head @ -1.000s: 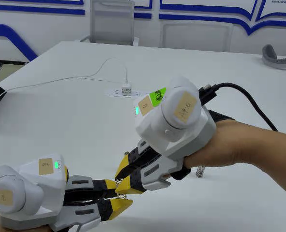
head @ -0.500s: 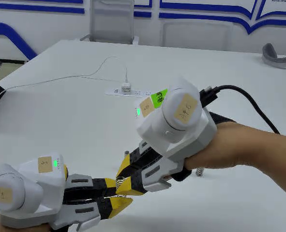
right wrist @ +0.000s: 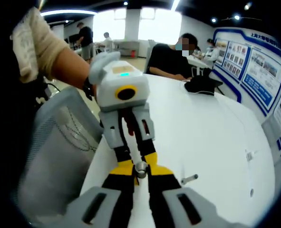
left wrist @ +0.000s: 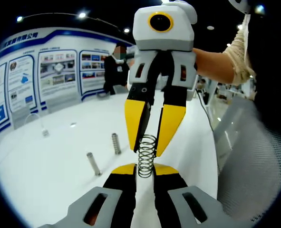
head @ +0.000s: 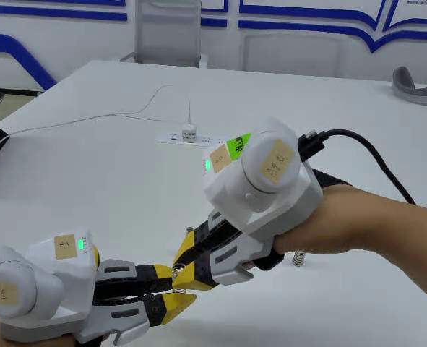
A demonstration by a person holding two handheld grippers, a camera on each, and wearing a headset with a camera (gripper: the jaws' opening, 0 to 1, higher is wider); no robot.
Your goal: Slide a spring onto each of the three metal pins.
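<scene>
1. The left tool (left wrist: 145, 172) is clenched on the lower end of a spring (left wrist: 147, 154), with a yellow tip on either side of the coils.
2. The right tool (right wrist: 140, 172) meets it tip to tip. Its jaws narrow to a V and pinch the other end of the same spring.
3. The spring is held between the two tools, above the counter (head: 90, 181) and low in front of the person in the head view.
4. In the left gripper view, two pins stand upright on the counter, beyond and left of the spring. The near pin (left wrist: 93, 164) looks smooth. The far pin (left wrist: 116, 143) looks ribbed, but it is too small to tell whether coils sit on it.
5. A loose spring (head: 298, 258) stands on the counter just beside the hand (head: 336, 220) that holds the right tool.
6. Farther back, a power strip (head: 188, 136) with a thin white cable lies on the counter. A chair (head: 167, 32) stands at the far edge.
</scene>
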